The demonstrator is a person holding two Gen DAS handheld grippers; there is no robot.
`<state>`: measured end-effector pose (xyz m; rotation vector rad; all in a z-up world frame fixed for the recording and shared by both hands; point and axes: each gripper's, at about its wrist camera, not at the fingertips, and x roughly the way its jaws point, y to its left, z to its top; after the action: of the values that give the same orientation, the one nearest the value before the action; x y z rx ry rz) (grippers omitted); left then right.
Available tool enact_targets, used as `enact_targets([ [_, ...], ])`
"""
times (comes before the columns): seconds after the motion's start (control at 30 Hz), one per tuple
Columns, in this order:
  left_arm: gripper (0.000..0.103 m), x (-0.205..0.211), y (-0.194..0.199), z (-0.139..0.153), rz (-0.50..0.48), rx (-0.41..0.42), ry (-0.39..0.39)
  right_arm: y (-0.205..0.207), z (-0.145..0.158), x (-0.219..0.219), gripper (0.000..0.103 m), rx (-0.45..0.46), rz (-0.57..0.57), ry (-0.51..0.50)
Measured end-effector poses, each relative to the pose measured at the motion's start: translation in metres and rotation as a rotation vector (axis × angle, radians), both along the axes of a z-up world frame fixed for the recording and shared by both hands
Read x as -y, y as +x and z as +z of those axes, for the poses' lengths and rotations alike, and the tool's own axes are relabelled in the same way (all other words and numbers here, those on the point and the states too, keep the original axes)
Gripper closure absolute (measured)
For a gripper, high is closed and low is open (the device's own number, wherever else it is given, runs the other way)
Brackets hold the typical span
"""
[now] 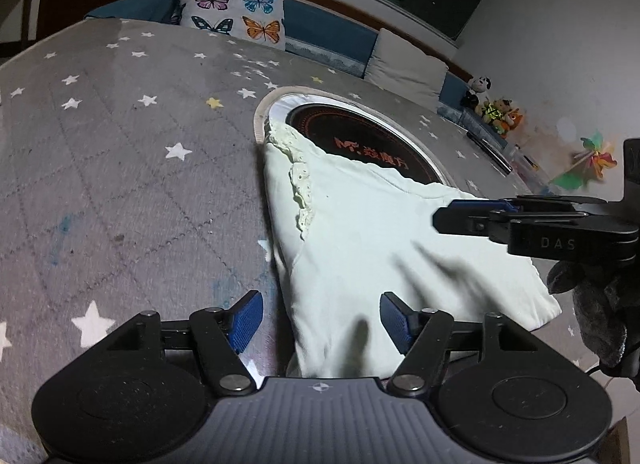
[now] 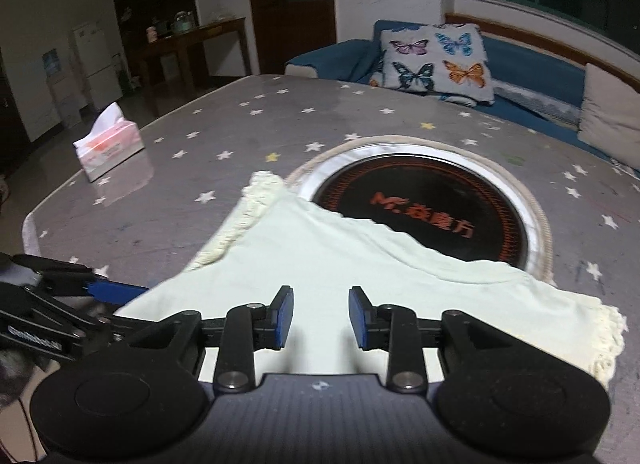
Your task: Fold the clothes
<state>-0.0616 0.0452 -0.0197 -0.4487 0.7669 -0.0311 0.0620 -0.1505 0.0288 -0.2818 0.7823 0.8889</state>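
Note:
A pale cream garment with lace trim lies folded on the grey star-patterned table cover, its far edge over the round cooktop. My left gripper is open, low over the garment's near left corner. My right gripper is open just above the garment, nothing between the pads. In the left wrist view the right gripper comes in from the right over the cloth. In the right wrist view the left gripper reaches in at the cloth's left edge.
A round black induction cooktop with a steel rim is set into the table behind the garment. A tissue box stands at the far left of the table. A blue sofa with a butterfly cushion lies beyond the table's far edge.

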Motion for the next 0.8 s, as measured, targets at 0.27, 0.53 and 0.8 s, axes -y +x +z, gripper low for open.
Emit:
enact_targets([
  [0.27, 0.078, 0.000, -0.005, 0.002, -0.018, 0.043, -0.092, -0.001, 0.007, -0.040, 0.073, -0.068, 0.065, -0.028],
  [0.53, 0.082, 0.009, -0.002, 0.020, -0.046, 0.136, -0.115, 0.012, 0.020, -0.077, 0.064, -0.135, 0.122, -0.082],
  [0.8, 0.084, 0.024, 0.013, 0.024, -0.088, 0.165, -0.127, 0.012, 0.011, -0.120, 0.051, -0.100, 0.205, -0.260],
])
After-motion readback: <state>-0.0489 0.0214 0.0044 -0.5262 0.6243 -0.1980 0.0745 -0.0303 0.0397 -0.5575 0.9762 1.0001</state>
